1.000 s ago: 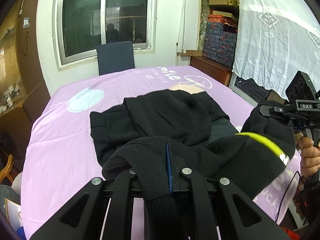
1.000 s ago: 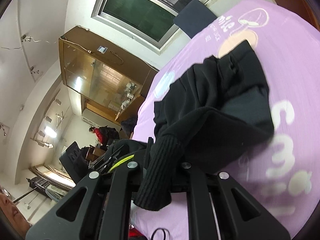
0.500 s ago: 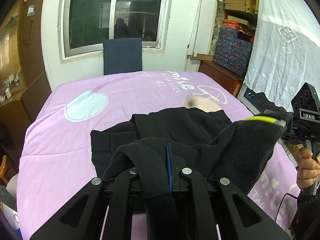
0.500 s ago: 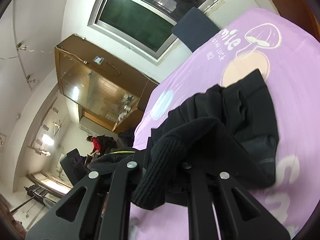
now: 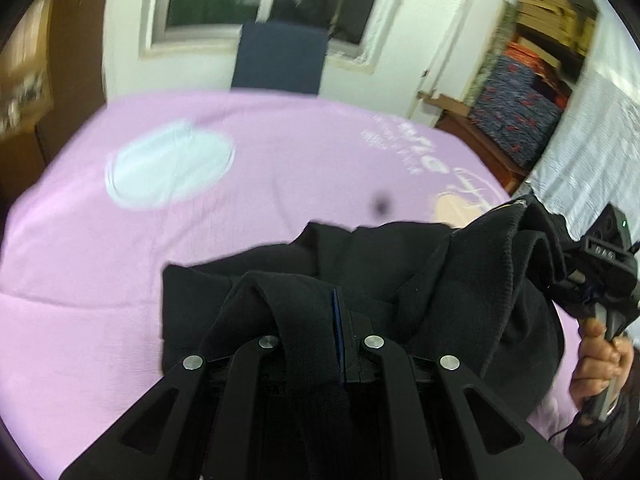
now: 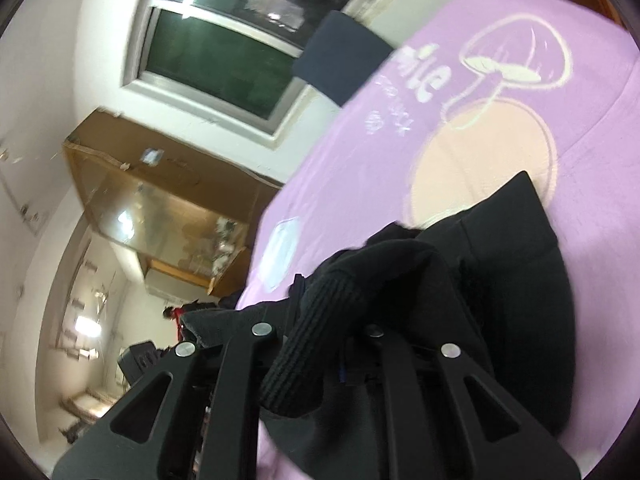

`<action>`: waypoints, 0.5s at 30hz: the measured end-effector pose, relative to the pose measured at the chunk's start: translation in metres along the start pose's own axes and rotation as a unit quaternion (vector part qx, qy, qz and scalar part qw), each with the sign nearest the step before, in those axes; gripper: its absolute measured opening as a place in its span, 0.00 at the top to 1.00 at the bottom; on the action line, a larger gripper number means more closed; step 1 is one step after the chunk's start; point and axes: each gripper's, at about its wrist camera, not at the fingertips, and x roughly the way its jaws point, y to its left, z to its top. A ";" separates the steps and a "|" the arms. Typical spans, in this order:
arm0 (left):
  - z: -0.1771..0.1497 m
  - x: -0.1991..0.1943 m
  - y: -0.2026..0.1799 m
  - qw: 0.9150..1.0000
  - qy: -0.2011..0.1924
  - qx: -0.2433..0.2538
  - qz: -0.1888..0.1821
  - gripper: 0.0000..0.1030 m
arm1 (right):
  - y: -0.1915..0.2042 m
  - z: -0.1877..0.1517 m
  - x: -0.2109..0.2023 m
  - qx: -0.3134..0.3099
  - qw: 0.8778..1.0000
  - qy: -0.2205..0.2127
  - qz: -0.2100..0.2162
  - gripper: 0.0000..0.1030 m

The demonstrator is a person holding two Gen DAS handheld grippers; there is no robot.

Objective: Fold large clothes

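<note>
Being lifted off the purple sheet [image 5: 120, 264], the black sweater [image 5: 400, 264] is being clamped by both the left gripper [image 5: 320, 320] and the right gripper [image 6: 320, 320]; next, its held edge likely needs carrying toward twelve o'clock.

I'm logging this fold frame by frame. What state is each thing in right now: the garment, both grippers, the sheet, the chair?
Black garment: bunched, partly lifted off the sheet, gripped at two ribbed edges.
Left gripper: shut on the black garment's ribbed edge.
Right gripper: shut on another ribbed part of it.
Purple sheet: spread flat, with the garment lying partly on it.
Blue chair: upright at the far edge.
</note>
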 end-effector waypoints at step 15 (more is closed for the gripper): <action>0.000 -0.066 0.026 0.995 -0.092 -0.038 -0.032 0.12 | -0.013 0.010 -0.001 -0.010 0.999 -0.006 0.049 0.32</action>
